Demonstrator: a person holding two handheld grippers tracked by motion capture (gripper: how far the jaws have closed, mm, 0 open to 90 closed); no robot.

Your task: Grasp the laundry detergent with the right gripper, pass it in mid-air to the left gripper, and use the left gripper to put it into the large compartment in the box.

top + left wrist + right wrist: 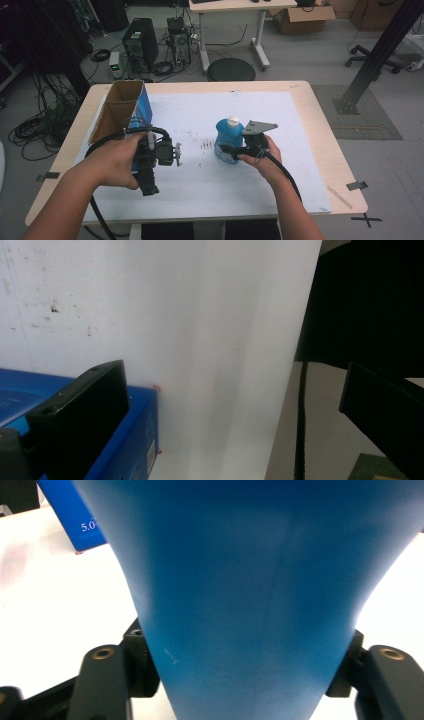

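Observation:
A blue bottle (pixel 226 134) with a white cap (pixel 233 120) stands upright at the middle of the white mat (pixel 210 190). My right gripper (pixel 231 149) comes at it from the right, low on its body. In the right gripper view the bottle (pixel 250 580) sits between both pads, which press on its sides, so the right gripper (pixel 245 645) is shut on it. My left gripper (pixel 146 172) is held at the near end of an open cardboard box with blue sides (pixel 144 107). Its jaws stand wide apart, one over the box's corner (pixel 140 430); the left gripper (pixel 235 372) grips nothing.
The box lies along the mat's left side, its open top up. The blue box (pixel 75 520) also appears behind the bottle. Black cables trail from both grippers toward the table's front edge (pixel 200 220). Beyond the far edge are a round stool (pixel 231 69) and computer towers (pixel 141 42).

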